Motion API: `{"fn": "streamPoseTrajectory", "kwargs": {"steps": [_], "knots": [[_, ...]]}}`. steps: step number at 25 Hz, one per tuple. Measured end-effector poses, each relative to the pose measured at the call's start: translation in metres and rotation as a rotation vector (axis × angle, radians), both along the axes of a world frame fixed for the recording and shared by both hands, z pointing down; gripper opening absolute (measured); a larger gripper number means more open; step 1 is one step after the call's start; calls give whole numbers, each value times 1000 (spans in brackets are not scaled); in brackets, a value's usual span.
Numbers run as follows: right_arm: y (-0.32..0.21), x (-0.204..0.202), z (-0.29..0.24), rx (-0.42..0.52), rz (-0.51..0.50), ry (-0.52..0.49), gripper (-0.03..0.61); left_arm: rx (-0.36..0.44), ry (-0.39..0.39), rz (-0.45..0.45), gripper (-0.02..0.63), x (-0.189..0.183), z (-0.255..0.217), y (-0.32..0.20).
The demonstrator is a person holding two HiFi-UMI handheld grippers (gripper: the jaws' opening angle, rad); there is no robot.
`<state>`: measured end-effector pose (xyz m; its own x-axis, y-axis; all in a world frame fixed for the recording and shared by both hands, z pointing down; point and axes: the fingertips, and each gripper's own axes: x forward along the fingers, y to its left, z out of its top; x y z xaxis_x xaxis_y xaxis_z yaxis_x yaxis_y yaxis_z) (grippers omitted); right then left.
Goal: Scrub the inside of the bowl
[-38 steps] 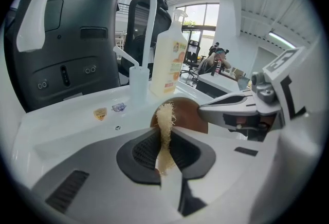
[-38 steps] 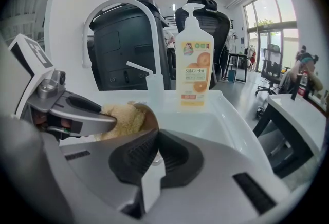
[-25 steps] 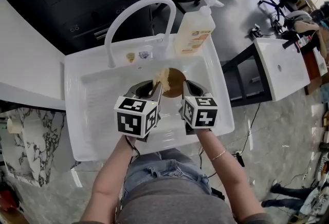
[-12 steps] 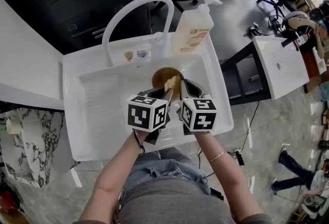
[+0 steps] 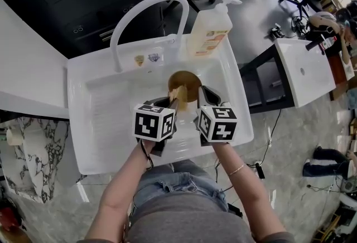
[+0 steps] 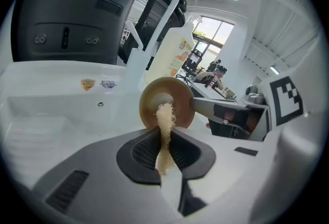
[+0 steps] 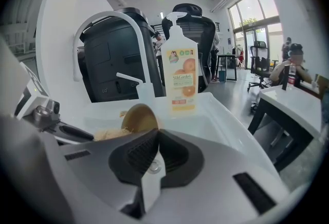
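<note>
One white sink is seen beneath both grippers. A brown bowl, tipped on edge just ahead of the jaws, is pinched at its rim by the right gripper. A beige fibrous scrub pad is clamped in the left gripper, its tip pressed inside the bowl.

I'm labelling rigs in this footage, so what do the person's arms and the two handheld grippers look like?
The left claw and right claw are pale grey with black ribbed pads. Each carries a white cube printed with black square markers. The arms are bare below the elbow, and a thin bracelet circles the right wrist.
</note>
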<state>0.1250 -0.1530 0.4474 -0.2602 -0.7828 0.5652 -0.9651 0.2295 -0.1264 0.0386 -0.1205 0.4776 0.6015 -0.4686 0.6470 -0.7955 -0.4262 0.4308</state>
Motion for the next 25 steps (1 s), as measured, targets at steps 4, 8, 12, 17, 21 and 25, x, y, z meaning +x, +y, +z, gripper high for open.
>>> {"fn": "streamPoseTrajectory", "kwargs": {"steps": [4,8,12,17,21,25], "knots": [[-1,-1,1,1,-2,2,15,9,-26,-19,48,-14,3,-4],[-1,-2,1,2,-6,7,15,14,-35,-46,48,-27,4,-9],[0,-3,3,-4,-9,10,15,16,-43,-64,48,-37,5,-14],[1,-5,4,-9,-12,13,17,26,-57,-70,48,-44,5,-18],[3,-4,6,-17,-8,21,17,38,-65,-71,48,-48,5,-19],[6,-1,11,-34,2,29,17,48,-68,-81,48,-53,4,-21]]}}
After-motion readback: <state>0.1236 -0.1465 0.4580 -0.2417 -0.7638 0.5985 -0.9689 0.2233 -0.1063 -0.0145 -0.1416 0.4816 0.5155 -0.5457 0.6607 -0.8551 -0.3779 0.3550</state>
